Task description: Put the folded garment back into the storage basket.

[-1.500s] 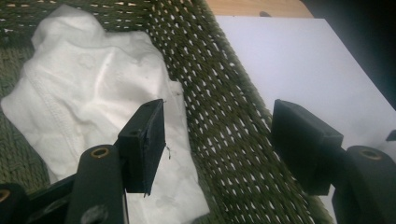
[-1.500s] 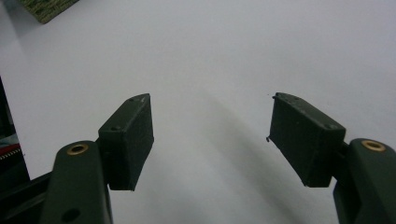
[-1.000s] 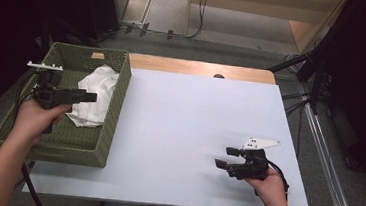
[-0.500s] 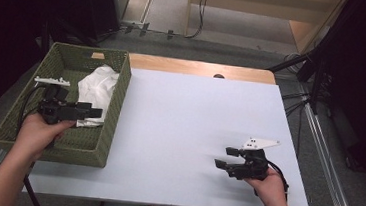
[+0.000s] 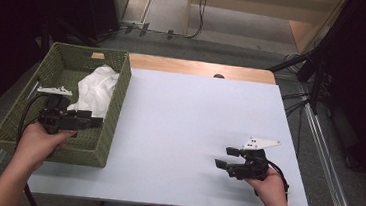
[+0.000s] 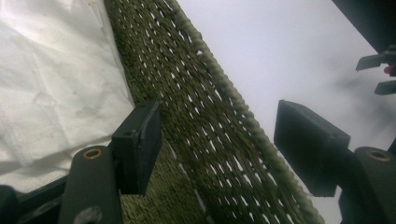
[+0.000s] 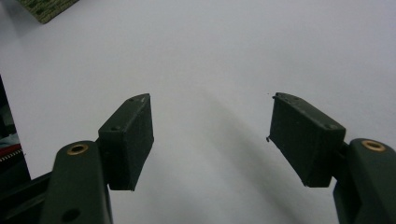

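Left gripper released, jaws apart and empty, straddling right wall of green basket. White cloth inside basket, just beyond gripper, untouched. Right gripper released, empty, low over bare white tabletop, well apart from basket.

Olive-green woven basket, white cloth, white table.
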Action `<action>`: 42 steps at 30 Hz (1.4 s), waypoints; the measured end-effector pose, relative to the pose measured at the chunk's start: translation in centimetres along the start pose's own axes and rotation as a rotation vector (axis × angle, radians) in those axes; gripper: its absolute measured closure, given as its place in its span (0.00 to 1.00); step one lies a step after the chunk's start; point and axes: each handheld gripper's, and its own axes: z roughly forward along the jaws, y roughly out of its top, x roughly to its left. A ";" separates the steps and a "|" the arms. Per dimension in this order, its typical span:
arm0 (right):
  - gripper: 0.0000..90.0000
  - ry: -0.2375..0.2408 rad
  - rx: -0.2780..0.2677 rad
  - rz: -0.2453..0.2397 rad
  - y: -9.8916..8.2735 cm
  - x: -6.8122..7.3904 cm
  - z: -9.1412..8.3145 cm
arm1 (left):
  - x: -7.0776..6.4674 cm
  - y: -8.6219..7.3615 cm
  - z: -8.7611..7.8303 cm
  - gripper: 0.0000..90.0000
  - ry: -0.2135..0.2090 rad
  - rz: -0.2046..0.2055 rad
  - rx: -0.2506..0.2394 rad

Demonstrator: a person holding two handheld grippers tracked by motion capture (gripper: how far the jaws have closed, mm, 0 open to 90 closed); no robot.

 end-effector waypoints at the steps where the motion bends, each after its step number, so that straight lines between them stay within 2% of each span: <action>1: 0.32 -0.001 0.000 -0.001 0.0 0.0 0.0 | 0.0 -0.1 0.0 0.36 0.000 -0.002 -0.001; 7: 0.32 0.001 0.000 -0.001 0.0 0.0 0.0 | -0.1 -1.2 -0.2 0.36 -0.009 -0.006 -0.014; 11: 0.32 -0.001 0.001 0.000 0.0 -0.1 0.0 | 0.1 -2.0 0.2 0.36 0.004 0.008 0.008; 13: 0.32 -0.003 0.002 -0.002 0.0 -0.1 0.0 | 0.2 -2.0 0.2 0.36 -0.005 0.008 -0.007; 18: 0.32 -0.001 0.003 -0.006 0.0 -0.1 0.1 | 0.1 -2.2 0.4 0.36 0.020 0.013 0.001; 23: 0.32 -0.003 0.004 -0.003 -0.1 -0.1 0.0 | 0.3 -2.3 0.4 0.36 0.005 0.006 0.002; 29: 0.32 -0.004 0.005 -0.001 -0.1 -0.1 0.0 | 0.1 -2.5 0.3 0.37 0.032 0.017 -0.022; 42: 0.32 0.000 0.008 -0.007 -0.1 -0.1 0.1 | 0.0 -2.6 0.3 0.37 0.028 0.015 -0.024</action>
